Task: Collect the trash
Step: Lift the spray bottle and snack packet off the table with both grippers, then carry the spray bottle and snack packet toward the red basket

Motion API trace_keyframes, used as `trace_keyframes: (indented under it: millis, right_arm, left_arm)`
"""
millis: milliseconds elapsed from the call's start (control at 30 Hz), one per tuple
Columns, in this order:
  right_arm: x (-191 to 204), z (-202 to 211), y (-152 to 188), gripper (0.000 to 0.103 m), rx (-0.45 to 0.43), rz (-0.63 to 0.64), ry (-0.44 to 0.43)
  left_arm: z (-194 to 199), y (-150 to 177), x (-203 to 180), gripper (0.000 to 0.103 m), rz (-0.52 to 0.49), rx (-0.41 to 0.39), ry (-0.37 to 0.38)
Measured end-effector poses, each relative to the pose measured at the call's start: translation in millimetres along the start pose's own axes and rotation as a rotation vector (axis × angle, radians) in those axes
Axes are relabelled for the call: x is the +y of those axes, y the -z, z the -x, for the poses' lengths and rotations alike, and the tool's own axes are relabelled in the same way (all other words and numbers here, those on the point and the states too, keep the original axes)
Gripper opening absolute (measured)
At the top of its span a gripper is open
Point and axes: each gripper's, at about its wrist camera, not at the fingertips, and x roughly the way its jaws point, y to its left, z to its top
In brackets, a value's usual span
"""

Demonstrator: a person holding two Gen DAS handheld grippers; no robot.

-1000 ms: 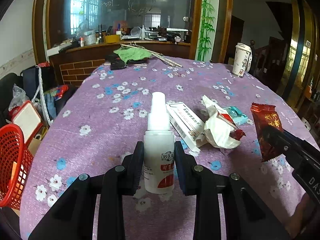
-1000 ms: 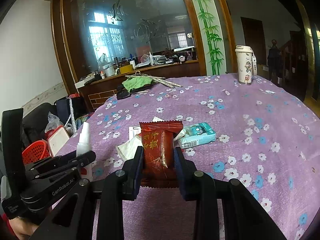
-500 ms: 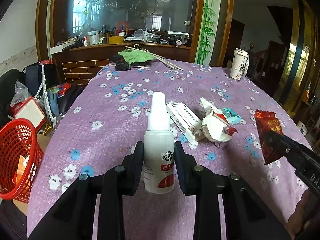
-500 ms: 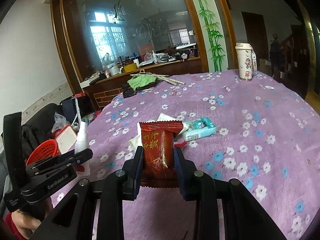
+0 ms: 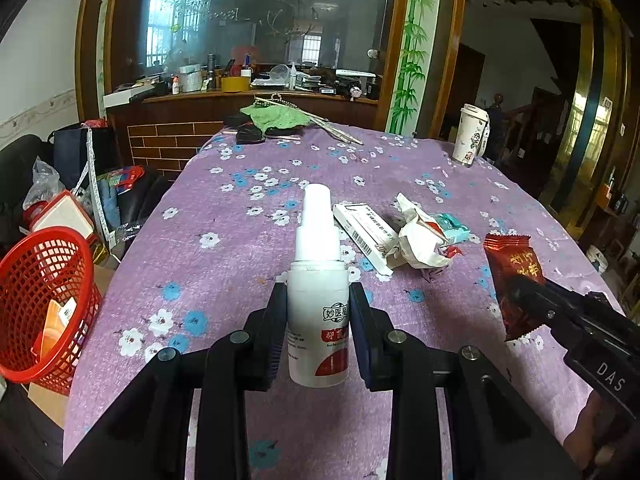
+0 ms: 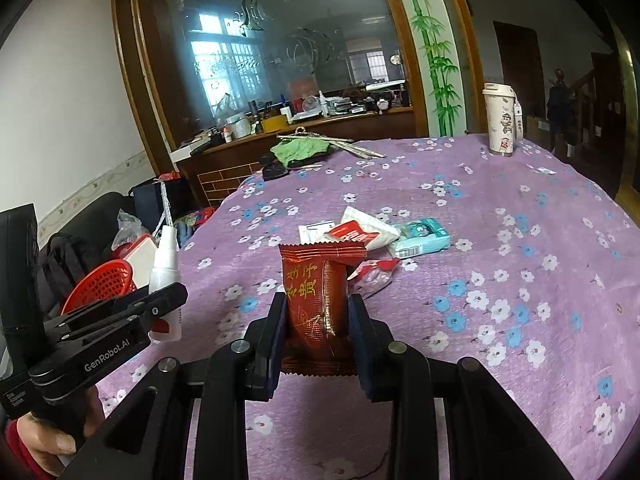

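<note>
From the left wrist we see our left claw (image 5: 318, 322) closed on an upright white spray bottle (image 5: 318, 304) above the purple flowered surface (image 5: 224, 264) — a red basket (image 5: 40, 296) sits off its left edge. From the right wrist, our right claw (image 6: 318, 326) grips a red snack wrapper (image 6: 316, 296) — crumpled paper (image 6: 368, 230) lies beyond.

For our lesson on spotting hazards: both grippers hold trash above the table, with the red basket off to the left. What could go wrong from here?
1. The left gripper grips the bottle low, so it may tip out.
2. The basket sits beyond the table edge; a short drop could miss it.
3. The right gripper only pinches the wrapper, which may slip.
</note>
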Motion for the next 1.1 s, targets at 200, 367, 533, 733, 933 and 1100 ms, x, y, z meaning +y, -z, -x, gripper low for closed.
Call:
trace_keyframes:
  millis: [200, 367, 533, 733, 933, 1100]
  right_arm:
    - [9, 1, 2, 0.032, 0.004, 0.004, 0.006]
    - [13, 0, 3, 0.032, 0.016, 0.003, -0.008]
    - [18, 2, 2, 0.032, 0.015, 0.013, -0.018]
    - [21, -3, 2, 0.032, 0.027, 0.008, -0.029]
    - [27, -6, 0, 0.032, 0.036, 0.011, -0.038]
    - [34, -11, 1, 0.032, 0.055, 0.024, -0.054]
  left_arm:
    - [8, 2, 12, 0.029, 0.022, 0.000, 0.005]
    - [14, 3, 19, 0.029, 0.040, -0.010, 0.005]
    - [17, 2, 25, 0.029, 0.055, -0.012, 0.006]
    - [21, 1, 29, 0.029, 0.061, -0.018, 0.014]
    - [22, 2, 30, 0.029, 0.058, -0.006, 0.009]
    - [21, 3, 31, 0.029, 0.053, 0.002, -0.004]
